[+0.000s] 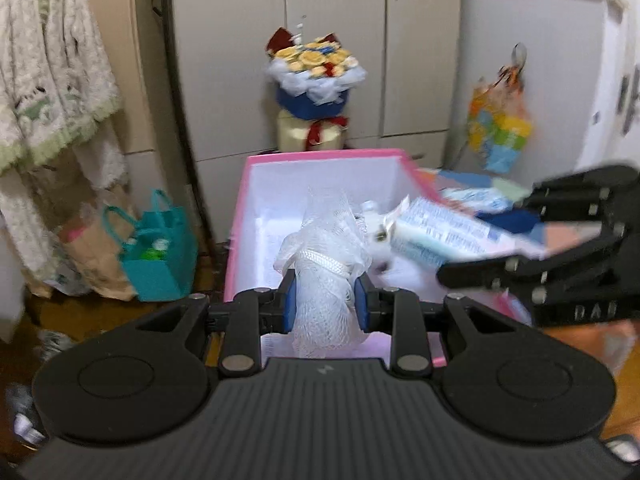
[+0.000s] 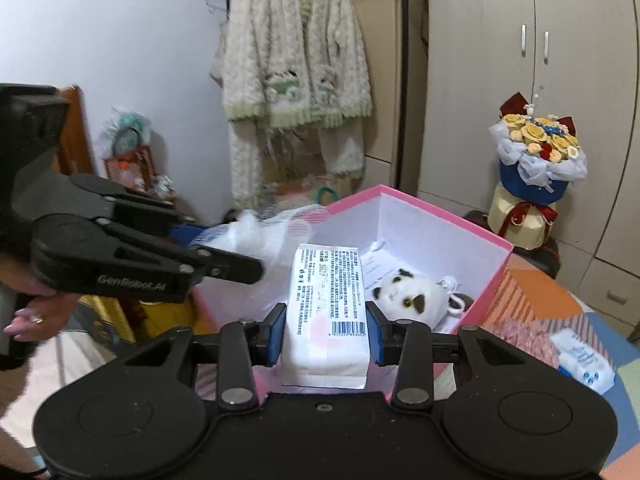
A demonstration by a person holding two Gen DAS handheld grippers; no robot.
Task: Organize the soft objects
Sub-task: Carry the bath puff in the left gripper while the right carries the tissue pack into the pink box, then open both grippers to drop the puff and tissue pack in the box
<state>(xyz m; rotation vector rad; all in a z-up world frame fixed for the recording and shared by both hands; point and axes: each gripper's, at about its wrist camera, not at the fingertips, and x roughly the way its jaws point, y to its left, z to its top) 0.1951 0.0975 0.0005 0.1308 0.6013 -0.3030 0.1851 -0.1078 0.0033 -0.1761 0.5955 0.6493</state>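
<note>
Both grippers engaged, each clamped on a load.
Left gripper (image 1: pixel 325 300) and right gripper (image 2: pixel 325 334) angle downward, side by side; a bare hand (image 2: pixel 30 312) grips the left handle.

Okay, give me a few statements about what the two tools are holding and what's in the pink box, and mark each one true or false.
1. The left tool is shut on a white mesh bath pouf. True.
2. The right tool is holding the plush toy. False: it grips a white tissue pack; the plush toy lies inside the pink box.
3. The pink box has its lid on. False: it is open at the top, its white inside showing.
4. A flower bouquet stands in front of the cupboard doors behind the box. True.
5. The fluffy cardigan is folded in the box. False: it hangs against the wall.
</note>
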